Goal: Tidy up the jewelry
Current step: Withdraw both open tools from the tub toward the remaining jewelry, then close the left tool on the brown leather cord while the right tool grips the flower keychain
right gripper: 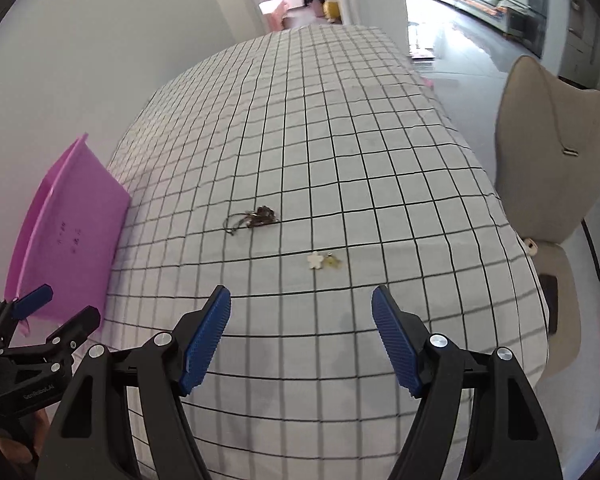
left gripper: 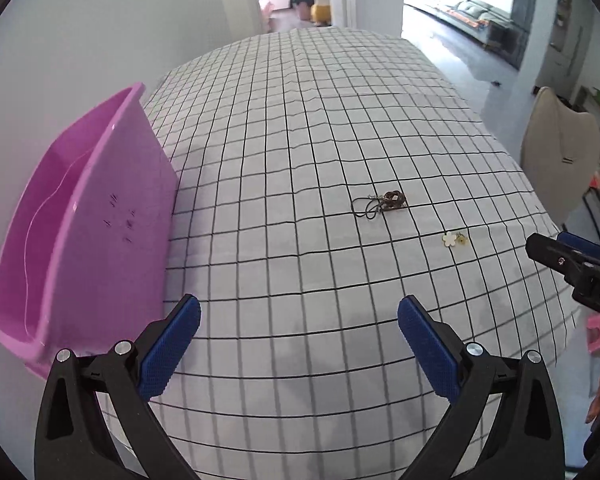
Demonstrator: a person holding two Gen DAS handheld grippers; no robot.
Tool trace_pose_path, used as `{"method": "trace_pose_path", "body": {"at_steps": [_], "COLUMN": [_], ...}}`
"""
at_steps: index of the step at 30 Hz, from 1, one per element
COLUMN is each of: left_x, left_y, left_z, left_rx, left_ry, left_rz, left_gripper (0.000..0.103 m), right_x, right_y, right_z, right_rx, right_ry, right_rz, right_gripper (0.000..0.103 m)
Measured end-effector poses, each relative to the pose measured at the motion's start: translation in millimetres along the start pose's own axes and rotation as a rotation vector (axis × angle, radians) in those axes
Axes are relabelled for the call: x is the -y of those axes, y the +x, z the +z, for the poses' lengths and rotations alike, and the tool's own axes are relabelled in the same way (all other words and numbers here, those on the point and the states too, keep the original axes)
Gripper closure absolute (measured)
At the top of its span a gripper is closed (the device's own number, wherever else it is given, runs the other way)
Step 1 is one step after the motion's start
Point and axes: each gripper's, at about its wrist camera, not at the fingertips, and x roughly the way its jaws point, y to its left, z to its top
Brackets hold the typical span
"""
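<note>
Dark cord necklace (left gripper: 380, 203) lay mid-table on checked cloth (left gripper: 300, 120); flower charm (left gripper: 454, 239) just right of it. Pink bin (left gripper: 80, 220) at left edge. Left gripper (left gripper: 299, 320), right gripper (right gripper: 301, 312): jaws wide apart, empty, above cloth, touching nothing.

My left gripper (left gripper: 299, 322), right gripper (right gripper: 301, 312): black plastic frames, ribbed blue pads (right gripper: 206, 340), silver screws, white lettering.
</note>
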Motion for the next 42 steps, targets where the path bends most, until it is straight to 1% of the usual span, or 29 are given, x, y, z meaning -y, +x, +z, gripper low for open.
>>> {"method": "trace_pose_path", "body": {"at_steps": [5,10,13,16,20,23,30,36,42], "left_x": [18.8,22.9,23.5,22.4,26.2,32.3,42.6,43.8,46.5], "left_y": [6.6,17.2,24.5,35.1,59.4,77.6,110.9,138.5,156.7], "left_z": [-0.9,3.5,6.5,7.6,6.7,6.9,9.0,12.2,20.4], "left_rx": [0.005,0.022,0.036,0.074,0.079,0.098,0.170,0.178,0.184], "left_ry": [-0.029,-0.044,-0.044,-0.042,-0.038,-0.018,0.025,0.022,0.027], "left_rz": [0.054,0.071,0.061,0.045,0.017,0.016,-0.019,-0.038,-0.049], "left_gripper": [0.006,0.006,0.006,0.006,0.006,0.006,0.006,0.006,0.006], "right_x": [9.7,9.8,8.8,5.8,5.1,8.4,16.4,15.6,10.9], "right_y": [14.7,22.1,26.7,32.2,49.7,64.0,87.0,106.3,122.2], "right_z": [4.6,3.8,2.7,0.4,-4.8,-9.5,-16.8,-17.6,-17.9], "right_rx": [-0.013,0.007,0.028,0.070,0.075,0.079,0.117,0.127,0.133], "right_ry": [-0.070,-0.100,-0.104,-0.110,-0.095,-0.072,-0.008,-0.009,-0.027], "right_rz": [0.010,0.021,0.017,-0.001,-0.021,-0.043,-0.076,-0.111,-0.143], "right_gripper": [0.033,0.033,0.033,0.033,0.033,0.033,0.033,0.033,0.033]}}
